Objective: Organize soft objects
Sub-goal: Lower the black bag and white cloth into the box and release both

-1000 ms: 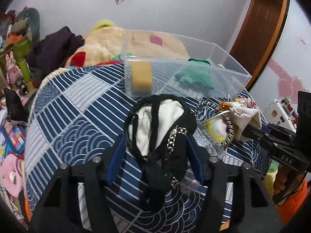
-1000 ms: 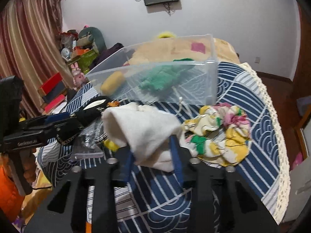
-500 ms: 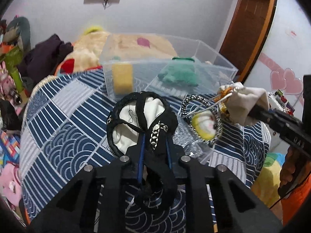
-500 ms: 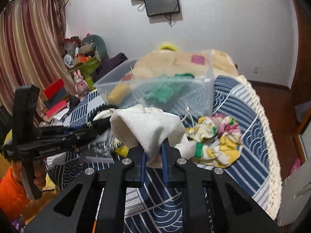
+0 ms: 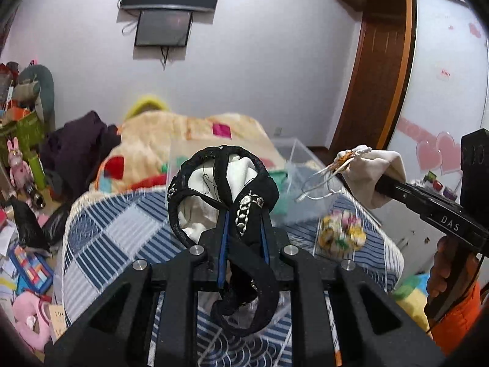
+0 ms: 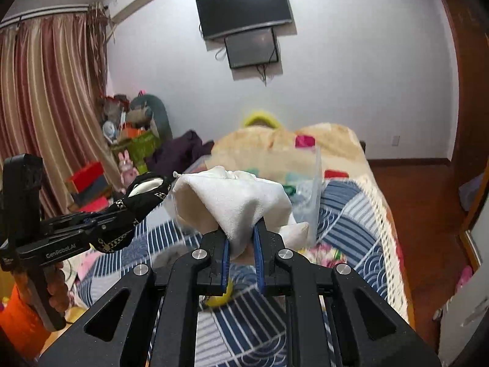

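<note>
Right tongs (image 6: 241, 238) pinch white cloth pouch (image 6: 232, 202).

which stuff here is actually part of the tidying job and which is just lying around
Job: black hat in left gripper; white pouch in right gripper; flowery scrunchie; clear bin.
Just lying about: blanket, purple clothes, pink bunny, wall screen.

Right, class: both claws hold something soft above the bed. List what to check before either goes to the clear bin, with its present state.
1. Left claw shut on black pouch: ok.
2. Right claw shut on white cloth: ok.
3. Both items lifted off the bedspread: ok.
4. Bin open on top: ok.
5. Cord hanging from the cloth clear of the bin rim: cannot tell.
</note>
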Motion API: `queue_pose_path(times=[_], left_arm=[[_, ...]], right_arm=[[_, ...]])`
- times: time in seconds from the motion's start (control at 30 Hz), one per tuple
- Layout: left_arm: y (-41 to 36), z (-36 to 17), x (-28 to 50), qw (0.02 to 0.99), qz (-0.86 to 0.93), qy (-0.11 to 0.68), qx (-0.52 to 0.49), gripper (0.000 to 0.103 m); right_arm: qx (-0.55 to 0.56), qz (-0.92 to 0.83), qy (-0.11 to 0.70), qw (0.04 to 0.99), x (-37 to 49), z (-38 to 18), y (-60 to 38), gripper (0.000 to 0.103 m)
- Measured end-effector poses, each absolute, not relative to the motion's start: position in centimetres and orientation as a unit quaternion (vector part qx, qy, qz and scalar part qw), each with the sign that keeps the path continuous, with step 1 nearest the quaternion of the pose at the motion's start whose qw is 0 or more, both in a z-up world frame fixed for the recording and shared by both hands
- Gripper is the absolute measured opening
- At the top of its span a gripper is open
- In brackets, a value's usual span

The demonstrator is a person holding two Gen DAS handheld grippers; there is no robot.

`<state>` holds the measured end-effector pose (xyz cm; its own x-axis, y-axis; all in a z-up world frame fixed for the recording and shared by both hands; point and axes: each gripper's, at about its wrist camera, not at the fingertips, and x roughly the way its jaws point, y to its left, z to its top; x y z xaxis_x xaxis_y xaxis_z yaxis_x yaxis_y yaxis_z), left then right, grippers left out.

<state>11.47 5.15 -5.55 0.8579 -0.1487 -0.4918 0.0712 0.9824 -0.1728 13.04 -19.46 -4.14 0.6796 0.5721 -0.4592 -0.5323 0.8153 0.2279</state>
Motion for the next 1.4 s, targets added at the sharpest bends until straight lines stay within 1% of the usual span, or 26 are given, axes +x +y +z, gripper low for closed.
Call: queue_pose_path(times=[0.2, 0.43, 0.6, 0.83, 1.07, 1.2, 1.3, 1.4], left_arm=[[5.4, -3.8, 13.5, 0.968, -0.056, 0.233, -0.077, 0.017], [5.0, -3.6, 17.2, 0.969, -0.048, 0.233, -0.063, 0.017], [4.6, -5.0, 20.5, 0.964, -0.046, 0.253, -0.064, 0.017], [4.0, -7.9, 24.8, 0.951, -0.046, 0.302, -0.055, 0.017], [3.9, -9.5, 26.7, 0.943, -0.062, 0.323, -0.056, 0.018], [3.8, -9.9, 27.4, 0.937, -0.064, 0.339, -0.051, 0.02], [3.6, -9.9, 27.3, 0.937, -0.056, 0.342, -0.044, 0.027], [3.3, -10.1, 27.1, 0.934, -0.053, 0.352, -0.036, 0.03]], right_arm=[[0.042, 0.292, 0.235, 0.926, 14.5, -2.3, -19.2, 0.012], [0.033, 0.285, 0.229, 0.93, 16.7, -1.9, -17.6, 0.012], [0.022, 0.282, 0.251, 0.926, 18.4, -3.1, -16.1, 0.012], [0.005, 0.273, 0.3, 0.914, 20.8, -5.5, -14.5, 0.012], [-0.013, 0.27, 0.34, 0.901, 22.2, -7.5, -13.3, 0.012], [-0.02, 0.27, 0.354, 0.895, 22.4, -8.3, -13.1, 0.013], [-0.031, 0.269, 0.354, 0.895, 22.2, -8.4, -13.1, 0.014], [-0.041, 0.27, 0.357, 0.893, 22.0, -8.4, -13.1, 0.017]])
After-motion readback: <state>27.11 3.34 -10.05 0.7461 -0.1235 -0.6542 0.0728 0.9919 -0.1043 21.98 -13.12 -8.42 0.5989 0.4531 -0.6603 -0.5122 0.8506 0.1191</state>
